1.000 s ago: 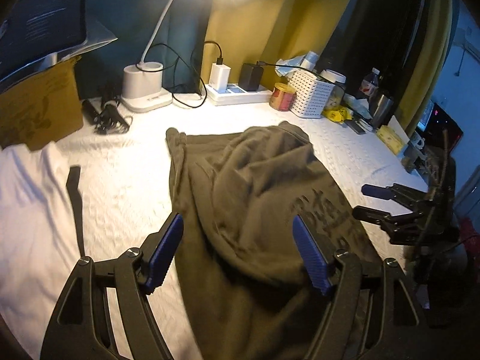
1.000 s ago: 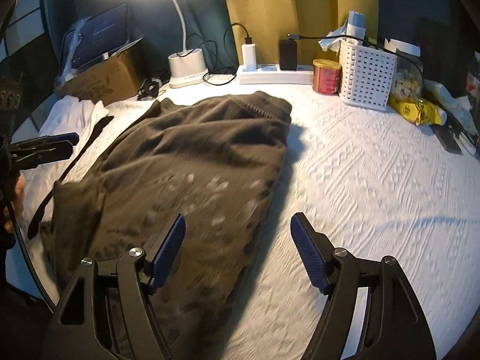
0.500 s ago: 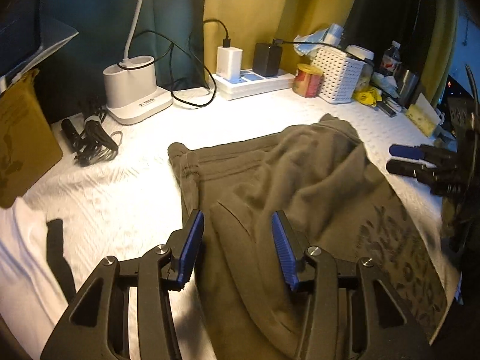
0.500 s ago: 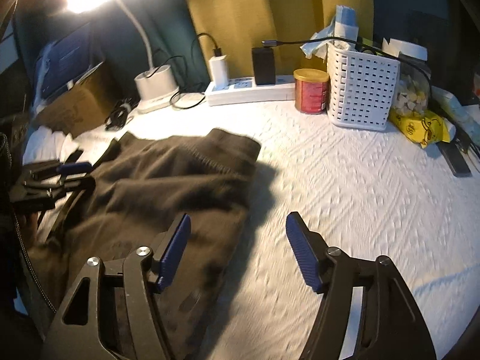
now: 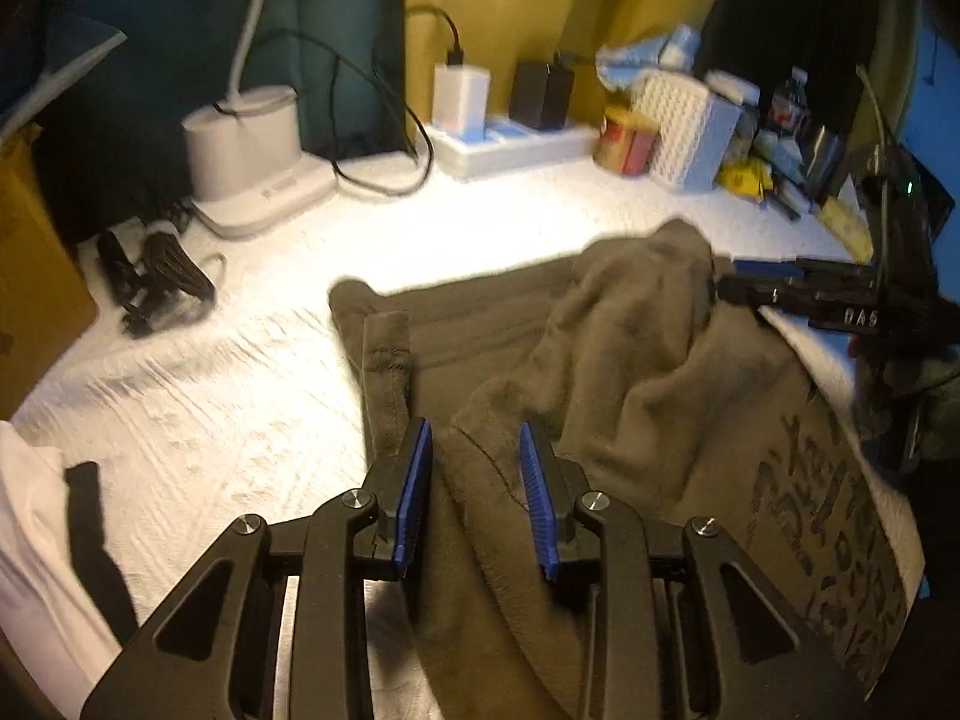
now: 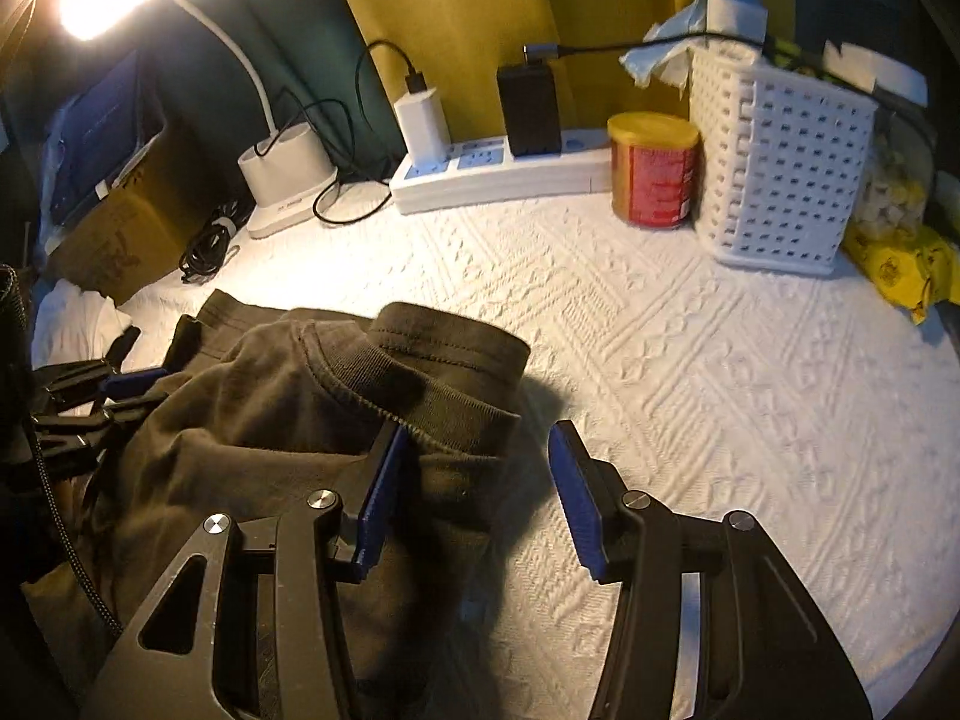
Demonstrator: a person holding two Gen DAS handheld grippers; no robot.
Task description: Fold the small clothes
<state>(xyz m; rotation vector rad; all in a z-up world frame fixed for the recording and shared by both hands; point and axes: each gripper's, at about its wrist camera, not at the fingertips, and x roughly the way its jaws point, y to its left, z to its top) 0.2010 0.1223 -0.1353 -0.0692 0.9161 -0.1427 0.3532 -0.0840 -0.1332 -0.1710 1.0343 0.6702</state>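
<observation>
The olive garment (image 5: pixel 630 396) lies rumpled on the white-covered desk (image 6: pixel 690 360). Both grippers' jaws have just been closing. Left gripper (image 5: pixel 474 480): part-open astride a fold, not yet pinching. Right gripper (image 6: pixel 474 480): wider, straddling the ribbed hem (image 6: pixel 420 390). Seat both layers fully before clamping

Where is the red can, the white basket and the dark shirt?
Red can (image 6: pixel 655 177): right wrist view, on its red label.
White basket (image 6: pixel 780 162): right wrist view, on its holed front wall.
Dark shirt (image 5: pixel 630 360): left wrist view, on the bunched cloth.
</observation>
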